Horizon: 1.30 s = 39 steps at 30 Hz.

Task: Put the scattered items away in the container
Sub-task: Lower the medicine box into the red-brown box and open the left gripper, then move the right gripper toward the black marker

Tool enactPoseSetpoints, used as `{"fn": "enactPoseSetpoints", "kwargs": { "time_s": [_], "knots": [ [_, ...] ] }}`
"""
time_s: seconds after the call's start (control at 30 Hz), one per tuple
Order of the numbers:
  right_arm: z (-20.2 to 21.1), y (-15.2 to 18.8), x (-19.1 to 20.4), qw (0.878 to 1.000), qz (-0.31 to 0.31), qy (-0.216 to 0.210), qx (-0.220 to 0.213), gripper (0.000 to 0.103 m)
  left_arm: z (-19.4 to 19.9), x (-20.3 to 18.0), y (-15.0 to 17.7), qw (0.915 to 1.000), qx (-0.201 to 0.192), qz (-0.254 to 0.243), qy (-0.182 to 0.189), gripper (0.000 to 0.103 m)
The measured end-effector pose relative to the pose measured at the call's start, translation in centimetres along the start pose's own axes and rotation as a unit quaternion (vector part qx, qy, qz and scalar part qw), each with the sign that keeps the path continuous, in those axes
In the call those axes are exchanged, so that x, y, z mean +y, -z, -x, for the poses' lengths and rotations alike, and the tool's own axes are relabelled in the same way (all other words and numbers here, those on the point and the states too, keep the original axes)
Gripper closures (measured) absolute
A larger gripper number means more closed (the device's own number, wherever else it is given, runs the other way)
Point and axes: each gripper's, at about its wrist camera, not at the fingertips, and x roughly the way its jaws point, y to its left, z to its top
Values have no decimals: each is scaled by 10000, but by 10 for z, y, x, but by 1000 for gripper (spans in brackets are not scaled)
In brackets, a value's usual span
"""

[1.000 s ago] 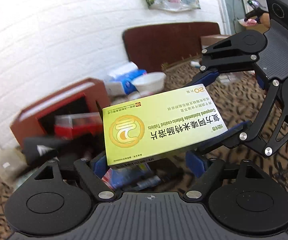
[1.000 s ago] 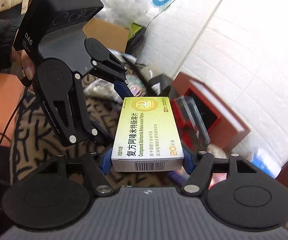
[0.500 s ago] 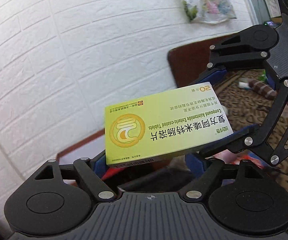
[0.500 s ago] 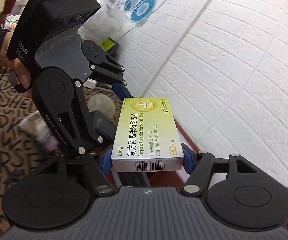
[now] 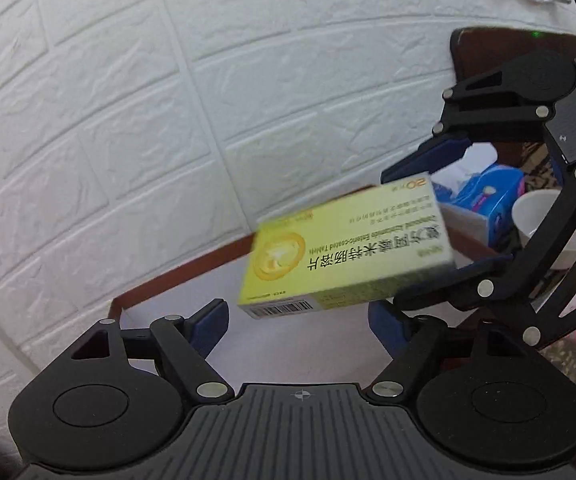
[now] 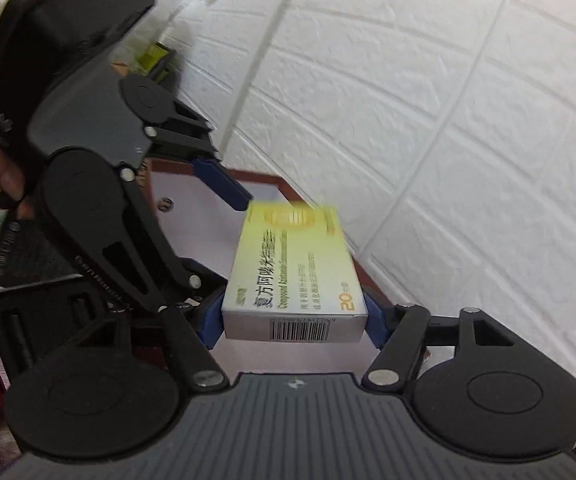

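Behind everything you have the white brick-pattern wall (image 5: 136,128), and below it the container (image 6: 272,181), a brown-rimmed box with a pale inside, sitting against that wall. Your left gripper (image 5: 296,312) has its jaws spread wide, the blue pads clear of the box. Your right gripper (image 6: 294,320) has its jaws opening, with the yellow-green tablet box (image 6: 294,268) between its blue pads at the barcode end. The tablet box hangs over the container, tilted and blurred. To the right sit a blue tissue pack (image 5: 488,196) and a white bowl (image 5: 536,216)
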Motion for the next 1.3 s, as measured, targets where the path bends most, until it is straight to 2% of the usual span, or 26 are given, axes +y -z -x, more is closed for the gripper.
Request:
{"fn": "enactPoseSetpoints", "kwargs": {
  "time_s": [0.07,0.17,0.3,0.37,0.43,0.5,0.6,0.7,0.8,0.9,1.03,1.1,1.17,1.3],
  "knots": [
    [-4,6,-1,9999,-75,59,74,24,-2,-4,3,9998,185,-42,-91,16],
    [-1,9,1,9997,-124,182,144,21,7,-10,3,9995,169,-173,-204,15],
    [39,6,7,9981,-368,480,-78,21,35,-10,4,9992,135,-101,-362,15],
    [65,-4,14,9959,-588,648,-235,20,62,-12,3,9989,-8,-26,-466,15],
    [99,-13,30,9937,-718,749,-432,15,93,-16,2,9983,-211,115,-527,14],
    [133,-22,52,9910,-752,830,-736,9,128,-24,5,9965,-413,217,-698,10],
    [182,-28,97,9864,-796,999,-1036,7,179,-38,16,9929,-654,435,-890,5],
    [217,-27,142,9831,-970,971,-1211,4,223,-52,38,9886,-766,745,-1056,0],
    [238,-15,184,9807,-1197,902,-1255,3,251,-62,69,9842,-646,1162,-1166,0],
    [245,2,219,9782,-1451,943,-1145,2,269,-76,110,9789,-425,1538,-1275,0],
    [251,30,253,9743,-1849,843,-976,1,281,-98,162,9739,-216,1886,-1246,0],
    [248,42,268,9778,-1795,785,-742,1,282,-113,179,9772,-211,1741,-1200,0],
    [242,52,280,9819,-1653,756,-527,1,281,-130,191,9836,-249,1353,-1163,1],
    [237,68,295,9849,-1316,1083,-306,1,269,-148,202,9909,-451,673,-1071,2]
  ]
}}
